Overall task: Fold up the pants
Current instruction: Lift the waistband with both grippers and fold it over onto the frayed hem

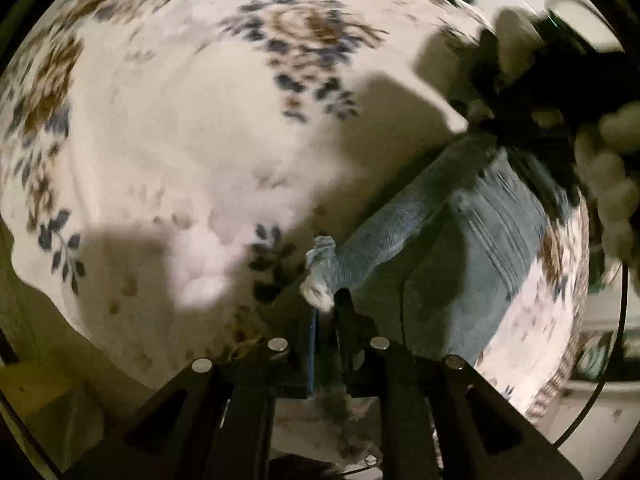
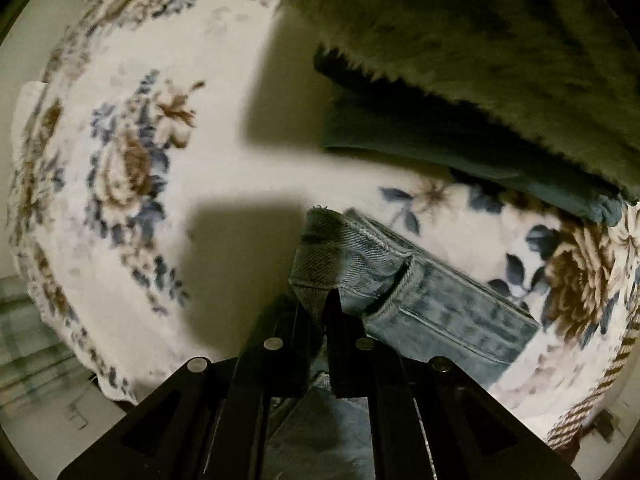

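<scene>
Light blue denim pants (image 1: 452,240) hang above a white floral blanket (image 1: 160,140). My left gripper (image 1: 326,300) is shut on one frayed corner of the pants and holds it up. The other gripper (image 1: 516,92) shows at the upper right of the left wrist view, gripping the far end of the same edge. In the right wrist view my right gripper (image 2: 320,304) is shut on a corner of the pants (image 2: 420,300), whose seamed edge runs off to the right above the blanket (image 2: 160,160).
A dark furry green cloth (image 2: 500,40) hangs across the upper right of the right wrist view, over another dark blue-green fabric (image 2: 440,140). The blanket's fringed edge (image 2: 592,392) lies at the lower right. Floor shows at the lower left (image 2: 40,360).
</scene>
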The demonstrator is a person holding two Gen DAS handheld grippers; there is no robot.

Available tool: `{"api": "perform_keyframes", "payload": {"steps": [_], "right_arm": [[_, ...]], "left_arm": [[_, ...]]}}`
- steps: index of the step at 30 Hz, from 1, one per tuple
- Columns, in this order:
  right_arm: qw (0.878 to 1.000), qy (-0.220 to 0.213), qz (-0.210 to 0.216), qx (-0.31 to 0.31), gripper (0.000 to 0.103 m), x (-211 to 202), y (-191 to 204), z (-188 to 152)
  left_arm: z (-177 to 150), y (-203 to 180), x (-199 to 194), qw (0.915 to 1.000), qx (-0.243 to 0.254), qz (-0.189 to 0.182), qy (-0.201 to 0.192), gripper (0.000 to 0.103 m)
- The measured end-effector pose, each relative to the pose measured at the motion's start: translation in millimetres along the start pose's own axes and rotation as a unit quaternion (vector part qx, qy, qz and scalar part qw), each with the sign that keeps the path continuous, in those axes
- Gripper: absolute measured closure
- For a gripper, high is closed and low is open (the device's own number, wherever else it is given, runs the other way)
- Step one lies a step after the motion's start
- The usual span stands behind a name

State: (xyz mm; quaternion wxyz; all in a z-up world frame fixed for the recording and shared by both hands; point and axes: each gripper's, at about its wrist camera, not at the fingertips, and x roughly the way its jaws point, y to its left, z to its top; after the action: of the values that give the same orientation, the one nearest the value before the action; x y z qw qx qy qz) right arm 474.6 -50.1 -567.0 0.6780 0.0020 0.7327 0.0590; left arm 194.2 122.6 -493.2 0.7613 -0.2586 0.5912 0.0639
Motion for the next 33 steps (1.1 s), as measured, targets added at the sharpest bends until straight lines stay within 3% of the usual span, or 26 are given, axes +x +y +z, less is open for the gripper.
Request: {"api": "perform_keyframes", "payload": {"steps": [1, 2, 3, 4, 5, 6, 7, 8, 12, 14, 18, 21, 23, 31, 33], "right_arm": [[1.000, 0.005, 0.002, 0.006, 0.092, 3, 0, 2], [1.000, 0.011, 0.016, 0.008, 0.082, 3, -2, 3], [0.999, 0.016, 0.036, 0.009, 0.063, 2, -3, 3], [0.998, 0.020, 0.059, 0.007, 0.053, -2, -5, 1], [0.996, 0.024, 0.083, 0.003, 0.036, -7, -8, -3], [0.995, 0.022, 0.095, -0.002, 0.022, -15, -14, -9], [0.995, 0.018, 0.102, -0.008, 0.017, -22, -19, -15], [0.993, 0.014, 0.112, -0.019, 0.011, -31, -28, -24], [0.991, 0.016, 0.133, -0.029, 0.010, -50, -73, -57], [0.990, 0.021, 0.136, -0.029, 0.010, -54, -99, -73], [0.992, 0.028, 0.125, -0.025, 0.010, -48, -156, -99], [0.990, 0.039, 0.135, -0.013, 0.010, -34, -188, -108], [0.989, 0.040, 0.144, -0.020, 0.010, -21, -197, -108], [0.980, 0.034, 0.195, -0.015, 0.010, 17, -204, -80], [0.977, 0.030, 0.210, -0.002, 0.011, 27, -205, -67]], "left_arm": [[-1, 5, -3, 0.9999, -0.012, -0.002, -0.007, 0.093], [-3, 9, -9, 0.9996, -0.021, 0.005, -0.019, 0.093], [-6, 13, -15, 0.9990, -0.031, 0.012, -0.028, 0.089], [-9, 17, -20, 0.9983, -0.045, 0.015, -0.033, 0.084], [-16, 21, -26, 0.9971, -0.067, 0.012, -0.033, 0.062], [-21, 22, -29, 0.9960, -0.083, 0.010, -0.031, 0.028], [-29, 22, -32, 0.9947, -0.099, 0.004, -0.027, 0.017], [-38, 22, -36, 0.9923, -0.121, -0.009, -0.024, 0.015], [-79, -2, -34, 0.9747, -0.214, -0.063, -0.003, 0.015], [-97, -20, -18, 0.9552, -0.279, -0.097, 0.025, 0.015], [-129, -57, 28, 0.8897, -0.415, -0.170, 0.087, 0.015], [-138, -67, 53, 0.8525, -0.485, -0.175, 0.084, 0.015], [-137, -71, 68, 0.8339, -0.520, -0.169, 0.074, 0.015], [-138, -55, 94, 0.7740, -0.616, -0.135, 0.053, 0.016], [-135, -51, 96, 0.7620, -0.633, -0.124, 0.051, 0.028]]}}
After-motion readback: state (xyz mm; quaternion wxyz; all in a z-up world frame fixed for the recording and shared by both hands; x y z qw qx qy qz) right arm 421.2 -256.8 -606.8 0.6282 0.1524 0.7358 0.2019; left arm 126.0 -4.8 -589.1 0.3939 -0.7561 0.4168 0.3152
